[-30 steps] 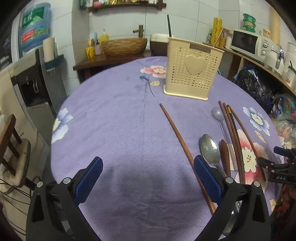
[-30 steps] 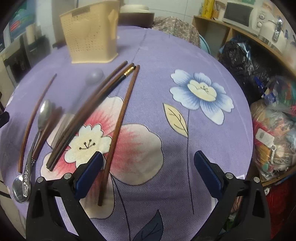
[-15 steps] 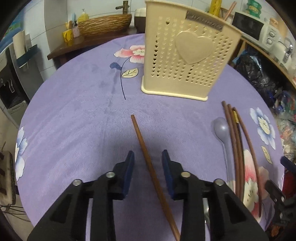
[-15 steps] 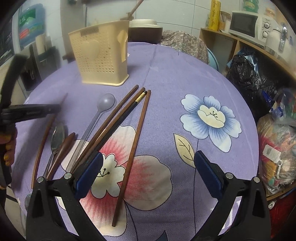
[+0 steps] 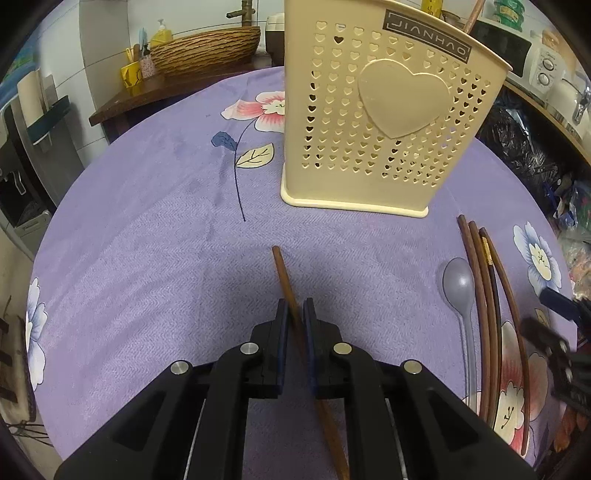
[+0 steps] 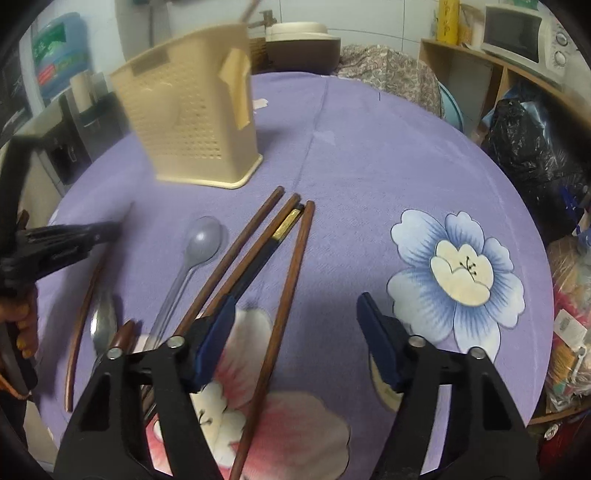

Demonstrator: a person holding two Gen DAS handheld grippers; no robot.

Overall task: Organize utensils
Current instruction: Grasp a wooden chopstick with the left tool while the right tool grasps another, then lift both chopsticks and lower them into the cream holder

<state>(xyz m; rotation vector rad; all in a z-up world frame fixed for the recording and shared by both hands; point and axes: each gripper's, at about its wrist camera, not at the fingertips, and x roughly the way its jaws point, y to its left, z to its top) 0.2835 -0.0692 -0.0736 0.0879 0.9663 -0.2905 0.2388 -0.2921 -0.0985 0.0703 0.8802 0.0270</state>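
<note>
In the left wrist view my left gripper [image 5: 294, 315] is shut on a single brown chopstick [image 5: 282, 273] that lies on the purple cloth, its tip toward the beige perforated holder [image 5: 388, 110]. To the right lie a grey plastic spoon [image 5: 458, 284] and a bundle of chopsticks [image 5: 484, 295]. In the right wrist view my right gripper [image 6: 295, 314] is closing, its jaws astride the rightmost chopstick [image 6: 295, 258] with the pads still apart from it. A metal spoon [image 6: 103, 325] lies at the left. The left gripper [image 6: 66, 240] shows there too.
The round table [image 5: 129, 240] carries a purple flowered cloth and falls away at left and right. A shelf with a microwave [image 6: 524, 33] and a black bag [image 6: 524, 147] stand to the right. A wicker basket [image 5: 207, 48] sits on a side table behind.
The left gripper moved toward the holder and closed on the lone chopstick. The right gripper moved forward over the rightmost chopstick and its jaws narrowed.
</note>
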